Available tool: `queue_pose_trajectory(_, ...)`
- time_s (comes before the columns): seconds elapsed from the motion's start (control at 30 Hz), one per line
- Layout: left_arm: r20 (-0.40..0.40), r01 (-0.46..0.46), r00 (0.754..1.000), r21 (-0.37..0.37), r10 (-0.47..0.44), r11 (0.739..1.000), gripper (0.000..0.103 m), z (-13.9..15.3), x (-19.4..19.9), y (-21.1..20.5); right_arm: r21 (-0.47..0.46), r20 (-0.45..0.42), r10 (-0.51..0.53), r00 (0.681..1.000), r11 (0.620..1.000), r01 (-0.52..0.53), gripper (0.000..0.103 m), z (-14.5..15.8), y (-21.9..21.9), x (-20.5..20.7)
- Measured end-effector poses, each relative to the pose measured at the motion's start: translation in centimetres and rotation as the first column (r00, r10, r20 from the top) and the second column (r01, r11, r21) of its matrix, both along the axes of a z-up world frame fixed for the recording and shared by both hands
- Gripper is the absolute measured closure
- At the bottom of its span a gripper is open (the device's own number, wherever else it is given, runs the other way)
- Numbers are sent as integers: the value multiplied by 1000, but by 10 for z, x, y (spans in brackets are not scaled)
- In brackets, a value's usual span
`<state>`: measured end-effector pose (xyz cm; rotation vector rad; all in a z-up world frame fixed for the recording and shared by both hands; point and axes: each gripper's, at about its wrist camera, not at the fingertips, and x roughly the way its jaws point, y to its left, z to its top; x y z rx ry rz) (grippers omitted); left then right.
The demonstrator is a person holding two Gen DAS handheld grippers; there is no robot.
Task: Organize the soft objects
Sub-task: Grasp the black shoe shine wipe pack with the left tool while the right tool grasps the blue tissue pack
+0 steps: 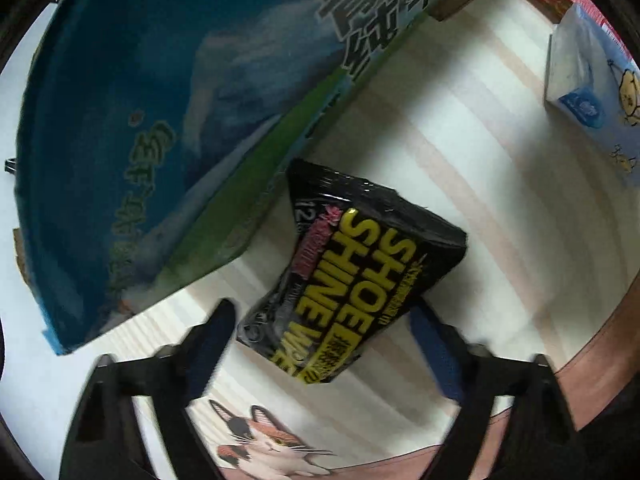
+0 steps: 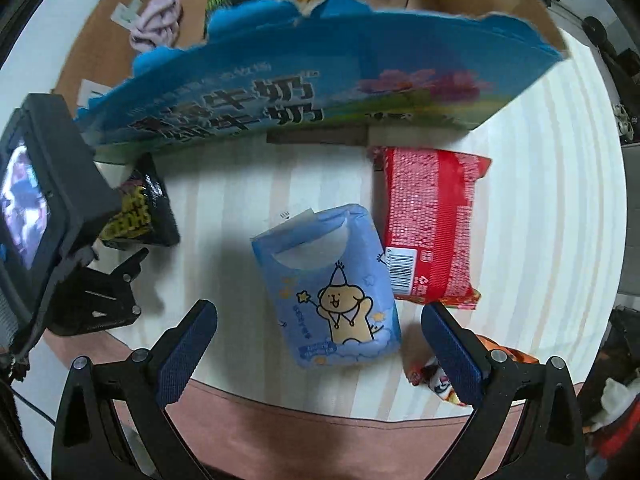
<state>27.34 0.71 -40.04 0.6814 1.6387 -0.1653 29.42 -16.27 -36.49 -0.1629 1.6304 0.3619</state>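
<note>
In the left wrist view a black pack of shoe shine wipes point(image 1: 352, 272) lies on the striped table beside the blue printed carton point(image 1: 160, 100). My left gripper point(image 1: 320, 312) points steeply down over it. Its jaws stand on either side of the pack's near end, and a thin gap shows at the left pad point(image 1: 218, 332). In the right wrist view a blue tissue pack with a cartoon bear point(image 2: 328, 288) lies flat. My right gripper point(image 2: 318, 312) hangs open above it, its fingers well clear on both sides. The black wipes pack point(image 2: 140, 208) shows at the left edge.
A red packet point(image 2: 432, 224) lies right of the tissue pack, and a small orange snack bag point(image 2: 436, 376) lies by the right finger. The carton point(image 2: 320, 80) holds a pink cloth point(image 2: 160, 20) and several packs. The table's rounded front edge point(image 2: 320, 404) is close.
</note>
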Motion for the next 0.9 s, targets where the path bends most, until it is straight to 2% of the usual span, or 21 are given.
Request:
queue_pose_trajectory(0.07,-15,-22,1000,-10,22,1000,32,1,-1,1,-7,-8,3,1000,1000,-3,0,-4,2,-1)
queue_pose_trajectory(0.13,-31,-56,998,-29,55,998,43,0,-5,3,-14,-19,2,1000,1000,-2,0,-9,1,-2)
queue_pose_trajectory(0.2,-57,-137,989,-67,133,988,49,1,-7,9,-18,-33,3,999,1000,-4,0,-15,2,-4)
queue_pose_trajectory(0.23,-79,-201,978,-98,193,975,49,1,-9,13,-24,-40,9,999,1000,-10,0,-18,3,-6)
queue_pose_trajectory(0.27,-113,-291,954,-135,277,947,49,2,-12,19,-29,-43,13,999,999,-14,0,-20,4,-7)
queue_pose_trajectory(0.3,-126,-329,942,-156,312,931,49,4,-14,22,-34,-50,18,999,999,-20,0,-23,5,-8)
queue_pose_trajectory(0.33,-175,-412,908,-211,381,886,49,6,-18,26,-37,-55,19,998,999,-22,0,-25,7,-8)
queue_pose_trajectory(0.4,-290,-559,825,-299,484,773,49,5,-24,36,-46,-68,18,998,999,-21,0,-32,8,-13)
queue_pose_trajectory(0.43,-347,-630,774,-335,530,701,49,4,-28,42,-44,-77,15,997,999,-18,0,-34,9,-14)
queue_pose_trajectory(0.5,-395,-715,700,-380,596,587,49,5,-31,54,-32,-92,8,996,999,-11,0,-38,12,-17)
queue_pose_trajectory(0.57,-393,-741,670,-390,630,546,49,4,-31,60,-25,-96,1,995,1000,-4,0,-38,14,-16)
queue_pose_trajectory(0.6,-385,-745,666,-388,639,543,49,3,-33,62,-28,-97,0,995,1000,-2,0,-38,14,-16)
queue_pose_trajectory(0.67,-372,-735,677,-384,635,559,48,1,-32,60,-35,-100,-4,995,999,0,0,-41,16,-14)
queue_pose_trajectory(0.8,-327,-694,720,-345,612,632,46,-3,-24,39,-58,-104,-9,995,998,3,0,-47,23,-12)
queue_pose_trajectory(0.87,-292,-684,730,-330,618,651,44,-2,-21,28,-68,-104,-20,994,998,13,1,-50,28,-13)
queue_pose_trajectory(0.9,-264,-672,741,-314,618,671,44,-1,-20,21,-68,-105,-27,994,997,19,5,-51,28,-14)
